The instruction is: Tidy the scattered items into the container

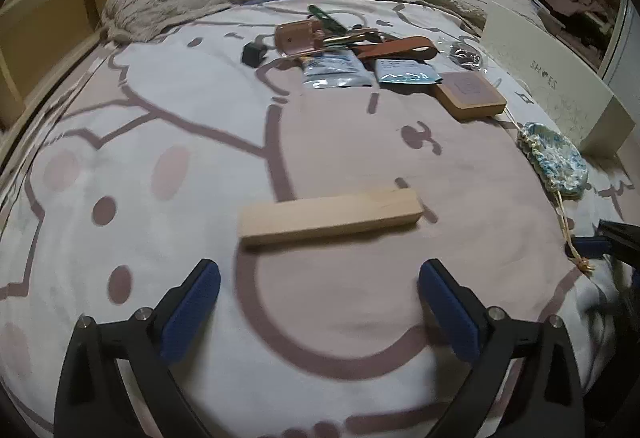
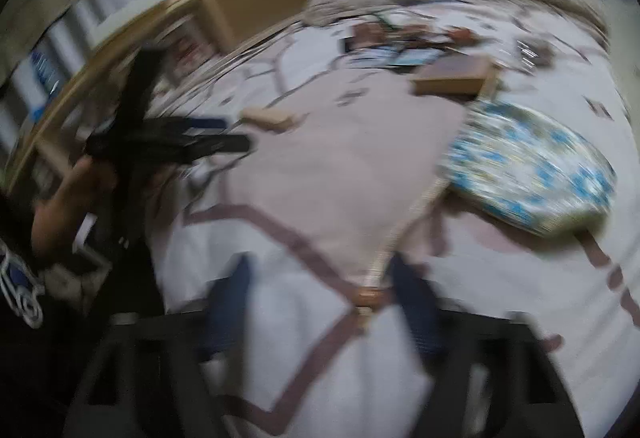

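Pale wood block (image 1: pixel 331 217) lying flat on bedspread (image 1: pixel 160 126), plain rectangular bar, just beyond left gripper (image 1: pixel 319 282); jaws released, nothing between. Right gripper (image 2: pixel 320 302) released too.

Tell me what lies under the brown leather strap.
The brown leather strap lies across the top edges of two silvery-blue foil packets. Metal bits, maybe keys, sit at its left end. Anything beneath its middle is covered.

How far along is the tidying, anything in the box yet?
Nothing shows as done: the white box's inside is hidden. Nothing is in hand; the left tool stands open before the wooden block, the right tool open around the crocheted pouch's cord, not gripping. Left: block, pouch, wooden coaster, foil packets, the clutter behind.
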The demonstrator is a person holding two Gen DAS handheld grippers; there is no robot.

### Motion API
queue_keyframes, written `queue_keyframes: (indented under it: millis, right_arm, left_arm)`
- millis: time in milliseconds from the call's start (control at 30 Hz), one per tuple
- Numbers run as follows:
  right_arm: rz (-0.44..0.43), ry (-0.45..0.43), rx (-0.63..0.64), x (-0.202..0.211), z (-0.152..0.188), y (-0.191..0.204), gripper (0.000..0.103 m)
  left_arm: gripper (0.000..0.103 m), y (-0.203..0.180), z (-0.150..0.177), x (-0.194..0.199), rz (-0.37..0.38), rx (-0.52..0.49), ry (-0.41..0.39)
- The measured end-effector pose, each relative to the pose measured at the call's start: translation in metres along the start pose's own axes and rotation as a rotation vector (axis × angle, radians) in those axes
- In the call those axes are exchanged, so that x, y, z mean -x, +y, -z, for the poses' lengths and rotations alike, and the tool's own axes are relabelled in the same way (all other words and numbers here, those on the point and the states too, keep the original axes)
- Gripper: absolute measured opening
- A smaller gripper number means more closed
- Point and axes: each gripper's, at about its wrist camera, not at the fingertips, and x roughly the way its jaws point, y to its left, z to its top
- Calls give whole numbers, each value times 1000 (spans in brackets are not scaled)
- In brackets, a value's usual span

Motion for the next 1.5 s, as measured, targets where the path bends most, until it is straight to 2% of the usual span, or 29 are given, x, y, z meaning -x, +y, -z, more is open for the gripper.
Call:
queue_keyframes:
  millis: [100, 167, 300, 467, 633, 767, 1067, 1300, 1500]
  right_arm:
    - [25, 15, 40, -3, 0, 8, 94]
    - [22, -4, 15, 0, -2, 3, 94]
    - [89, -65, -36, 14, -7, -7, 94]
    - [201, -179, -184, 38, -13, -32, 97]
    - [280, -236, -386, 48, -16, -64, 101]
    - [341, -208, -462, 40, -20, -77, 101]
    - [480, -120, -392, 9, -43, -74, 101]
    - [505, -84, -395, -7, -55, -76, 103]
    - [564, -19, -404, -24, -60, -84, 103]
  left_arm:
    - [101, -6, -5, -4, 17, 12, -12]
    - [101, -6, -10, -8, 27, 36, -19]
    - [101, -7, -16, -14, 26, 75, -32]
    - [101, -7, -17, -19, 20, 96, -48]
    - [101, -8, -13, -21, 9, 90, -76]
    - [101, -9, -10, -21, -5, 84, -101]
    - [101, -11, -8, -24, -27, 69, -123]
    - [103, -12, -7, -25, -36, 58, -124]
    - [103, -11, -8, -25, -34, 58, -124]
